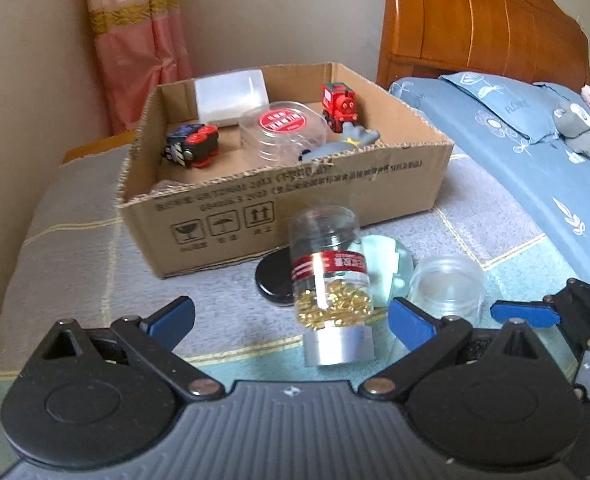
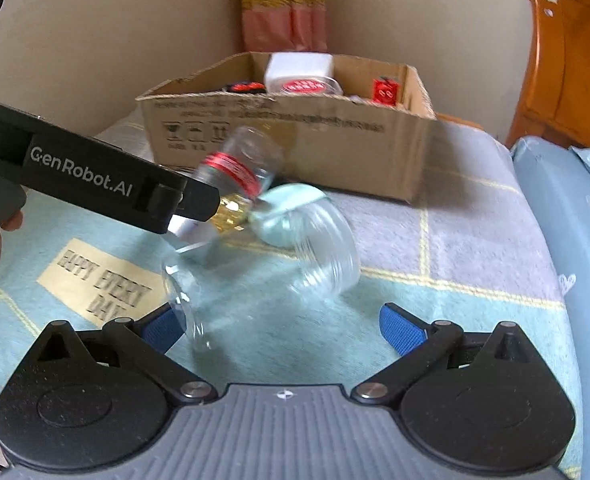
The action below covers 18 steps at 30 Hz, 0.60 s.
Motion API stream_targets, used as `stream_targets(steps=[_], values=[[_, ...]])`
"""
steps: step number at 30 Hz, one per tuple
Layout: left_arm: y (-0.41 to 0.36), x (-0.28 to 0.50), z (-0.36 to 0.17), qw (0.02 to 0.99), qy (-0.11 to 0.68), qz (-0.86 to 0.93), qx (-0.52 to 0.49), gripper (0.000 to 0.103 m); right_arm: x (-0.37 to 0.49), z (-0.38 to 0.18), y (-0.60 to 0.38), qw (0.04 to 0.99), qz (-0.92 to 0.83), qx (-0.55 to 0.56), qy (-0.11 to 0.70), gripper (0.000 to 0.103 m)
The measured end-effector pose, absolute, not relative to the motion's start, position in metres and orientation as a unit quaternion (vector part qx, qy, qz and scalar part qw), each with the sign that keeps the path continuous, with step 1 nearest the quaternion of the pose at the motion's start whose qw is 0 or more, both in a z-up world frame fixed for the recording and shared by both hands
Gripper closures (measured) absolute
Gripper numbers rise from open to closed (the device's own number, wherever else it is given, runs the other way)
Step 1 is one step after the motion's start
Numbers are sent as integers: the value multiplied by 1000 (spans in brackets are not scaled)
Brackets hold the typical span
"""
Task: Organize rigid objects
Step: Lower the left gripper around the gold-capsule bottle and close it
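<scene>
The cardboard box [image 1: 287, 184] sits at the far end of the bed [image 1: 75, 248], close to the wall. There is bare blanket in front of it and on its left.

Just in front of the box, the capsule bottle [image 1: 329, 276] stands upside down on its silver cap, gold capsules inside. It is between the blue pads of the left hand-held gripper [image 1: 291, 316], which is wide open and not touching it. Behind the bottle lie a black lid [image 1: 273, 284] and a pale green thing. A clear jar [image 1: 447, 288] sits to the right.

Only the right wrist view shows the clear jar [image 2: 327, 248] tipped on its side, blurred. The right hand-held gripper [image 2: 283, 330] is wide open and holds nothing.

The box holds a red toy train [image 1: 337, 106], a black and red toy car [image 1: 193, 146], a round clear tub with a red label [image 1: 283, 128], a white plastic box [image 1: 231, 98] and a grey toy [image 1: 343, 142].
</scene>
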State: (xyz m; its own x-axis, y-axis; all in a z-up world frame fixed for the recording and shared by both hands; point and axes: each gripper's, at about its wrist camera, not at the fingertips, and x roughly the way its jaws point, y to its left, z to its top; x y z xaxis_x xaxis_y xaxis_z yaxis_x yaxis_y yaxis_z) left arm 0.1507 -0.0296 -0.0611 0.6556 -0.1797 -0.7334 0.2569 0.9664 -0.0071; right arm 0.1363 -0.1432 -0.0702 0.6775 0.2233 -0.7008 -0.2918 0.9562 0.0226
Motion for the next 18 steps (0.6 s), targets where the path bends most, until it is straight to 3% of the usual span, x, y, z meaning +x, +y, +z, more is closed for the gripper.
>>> stream_targets(steps=[18], values=[[17, 154, -87, 898, 435, -52, 35, 1, 126, -78, -144, 918, 165, -75, 352, 0]])
